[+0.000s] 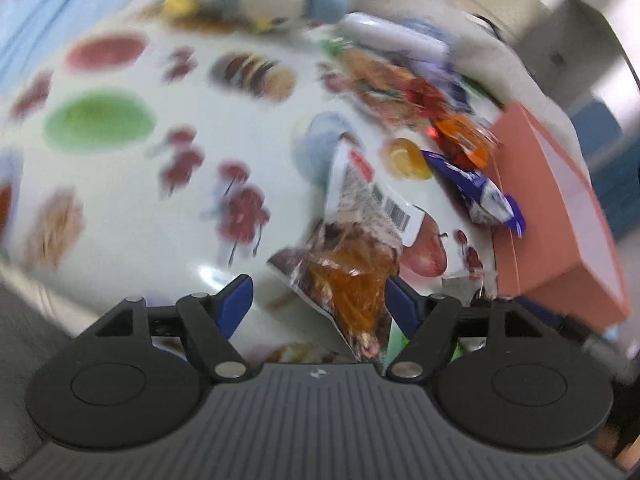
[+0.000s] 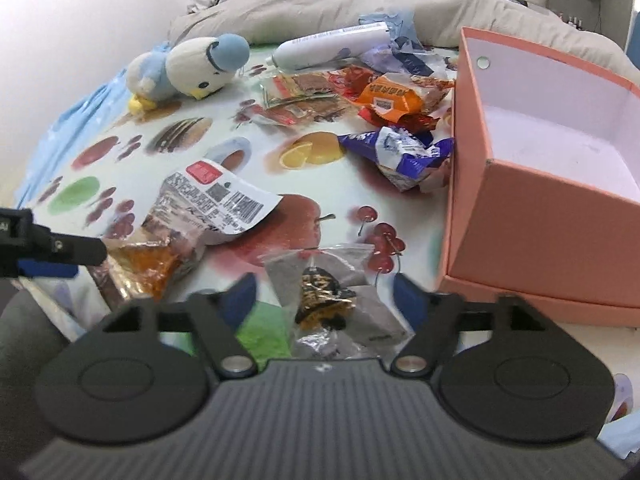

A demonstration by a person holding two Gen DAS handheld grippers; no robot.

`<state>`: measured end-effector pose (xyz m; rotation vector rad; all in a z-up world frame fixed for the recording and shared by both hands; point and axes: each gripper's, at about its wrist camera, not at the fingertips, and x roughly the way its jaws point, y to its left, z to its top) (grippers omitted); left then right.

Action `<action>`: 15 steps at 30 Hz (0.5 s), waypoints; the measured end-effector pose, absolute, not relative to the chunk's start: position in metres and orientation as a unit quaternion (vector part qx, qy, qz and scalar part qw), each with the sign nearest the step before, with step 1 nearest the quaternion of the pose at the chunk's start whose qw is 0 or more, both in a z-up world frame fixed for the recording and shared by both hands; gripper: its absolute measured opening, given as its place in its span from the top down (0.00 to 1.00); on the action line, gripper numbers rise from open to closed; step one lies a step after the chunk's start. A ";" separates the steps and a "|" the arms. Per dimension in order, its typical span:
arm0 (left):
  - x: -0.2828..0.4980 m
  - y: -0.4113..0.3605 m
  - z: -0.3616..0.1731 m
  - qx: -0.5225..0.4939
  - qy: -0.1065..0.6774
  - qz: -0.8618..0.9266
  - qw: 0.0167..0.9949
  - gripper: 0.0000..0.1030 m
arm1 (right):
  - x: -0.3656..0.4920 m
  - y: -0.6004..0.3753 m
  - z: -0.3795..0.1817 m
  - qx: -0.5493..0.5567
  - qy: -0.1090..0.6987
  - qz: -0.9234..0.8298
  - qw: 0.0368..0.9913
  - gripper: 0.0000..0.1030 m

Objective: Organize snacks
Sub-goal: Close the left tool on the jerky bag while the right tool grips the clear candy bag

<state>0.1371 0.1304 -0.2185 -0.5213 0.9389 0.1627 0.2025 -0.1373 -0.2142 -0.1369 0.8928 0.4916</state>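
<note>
Two grippers, both spread wide: your left gripper straddles the barcode-label snack bag near the mat's near edge. Your right gripper frames the small clear pouch; bare cloth beyond it, pink box wall just right.

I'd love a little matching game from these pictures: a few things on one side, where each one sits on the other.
Things:
1. plush bird
2. purple packet
3. clear pouch
4. white tube

Places:
A. between the right gripper's open fingers
B. far left on the cloth
C. against the pink box
D. far side, behind the snack pile

Pairs: 1-B, 2-C, 3-A, 4-D
</note>
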 end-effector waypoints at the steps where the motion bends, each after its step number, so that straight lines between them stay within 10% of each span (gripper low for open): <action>1: 0.140 0.126 -0.215 -0.227 0.450 0.071 0.861 0.26 | 0.203 -0.139 -0.214 -0.064 0.426 0.236 0.871 0.22; 15: 0.190 0.084 -0.217 -0.038 0.462 -0.024 0.886 0.22 | 0.207 -0.133 -0.219 -0.106 0.413 0.258 0.867 0.39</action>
